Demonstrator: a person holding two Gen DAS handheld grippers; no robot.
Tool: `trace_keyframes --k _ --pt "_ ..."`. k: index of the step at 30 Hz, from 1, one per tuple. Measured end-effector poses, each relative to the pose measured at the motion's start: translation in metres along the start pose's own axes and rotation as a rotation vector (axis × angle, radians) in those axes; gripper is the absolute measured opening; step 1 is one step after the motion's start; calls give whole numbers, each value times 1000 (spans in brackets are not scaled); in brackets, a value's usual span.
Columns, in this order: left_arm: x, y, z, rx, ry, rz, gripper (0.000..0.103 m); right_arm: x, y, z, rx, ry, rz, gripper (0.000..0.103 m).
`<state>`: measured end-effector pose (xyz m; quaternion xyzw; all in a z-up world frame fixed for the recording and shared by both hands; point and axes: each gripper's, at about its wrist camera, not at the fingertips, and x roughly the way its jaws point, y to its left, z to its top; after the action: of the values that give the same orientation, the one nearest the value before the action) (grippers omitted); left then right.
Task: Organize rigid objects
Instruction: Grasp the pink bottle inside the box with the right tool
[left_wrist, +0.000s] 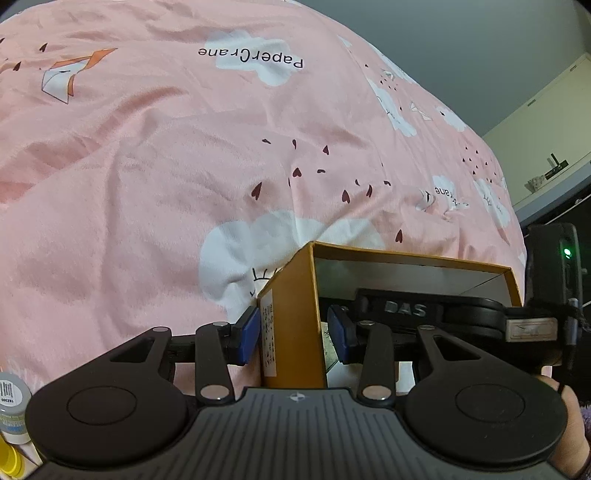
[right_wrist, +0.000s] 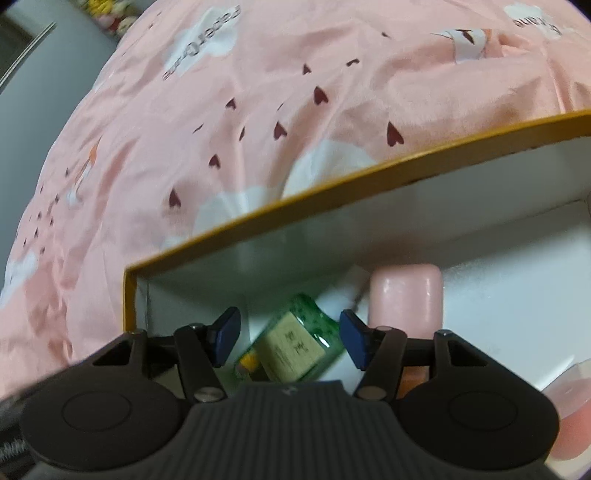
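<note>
An open orange box (left_wrist: 291, 295) with a white inside lies on a pink bedspread. My left gripper (left_wrist: 294, 336) is shut on its near end wall, one blue pad outside and one inside. In the right wrist view my right gripper (right_wrist: 290, 341) hangs over the box (right_wrist: 332, 184) with its jaws open. A green bottle (right_wrist: 295, 339) with a beige label and a yellowish cap lies tilted and blurred between and below the pads, and neither pad presses on it. A pink rounded bar (right_wrist: 406, 299) stands in the box just beyond it.
The pink bedspread (left_wrist: 147, 166) with clouds and hearts fills the background. A pinkish cup (right_wrist: 576, 417) sits at the box's right end. A small grey-capped bottle (left_wrist: 13, 402) and a yellow item (left_wrist: 9, 458) lie at the lower left. A shelf (left_wrist: 546, 166) stands at the far right.
</note>
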<state>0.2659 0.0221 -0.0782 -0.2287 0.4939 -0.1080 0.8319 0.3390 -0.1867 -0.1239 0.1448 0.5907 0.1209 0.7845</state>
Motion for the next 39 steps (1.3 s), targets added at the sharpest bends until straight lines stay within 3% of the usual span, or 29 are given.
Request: trace_keyframes --k 2,8,12,15,20,26,29,32,33,34,35,39 --pt "0 0 0 0 1 16 38 5 9 0 -2 -7 -43 61" --pt "-2 4 0 -11 6 -6 38 7 20 -8 -39 -23 -133 54" --pt "-1 2 1 -8 -5 23 38 5 14 -13 51 -35 -157 57" --pt "-2 7 -1 -31 2 1 40 8 15 -13 100 -42 -177 57" --pt "-4 8 -1 -29 -1 -2 42 11 -1 -20 197 45 -146 61" --pt "-9 6 -1 -30 -15 -10 42 17 -7 -13 266 18 -144 64" --pt "-13 10 -1 -39 -19 -17 44 17 -9 -14 300 23 -137 56" --pt "-13 9 -2 -29 -21 -19 44 5 -26 -17 396 -26 -72 50" --pt "-13 8 -2 -18 -18 -13 44 2 -29 -18 398 -28 -65 52" --pt "-12 7 -3 -13 -16 -15 44 1 -29 -18 368 -4 -47 61" --pt "-11 7 -3 -13 -12 -20 44 2 -26 -17 291 31 -18 64" --pt "-11 6 -4 -14 -8 -25 44 -1 -21 -20 130 103 -6 59"
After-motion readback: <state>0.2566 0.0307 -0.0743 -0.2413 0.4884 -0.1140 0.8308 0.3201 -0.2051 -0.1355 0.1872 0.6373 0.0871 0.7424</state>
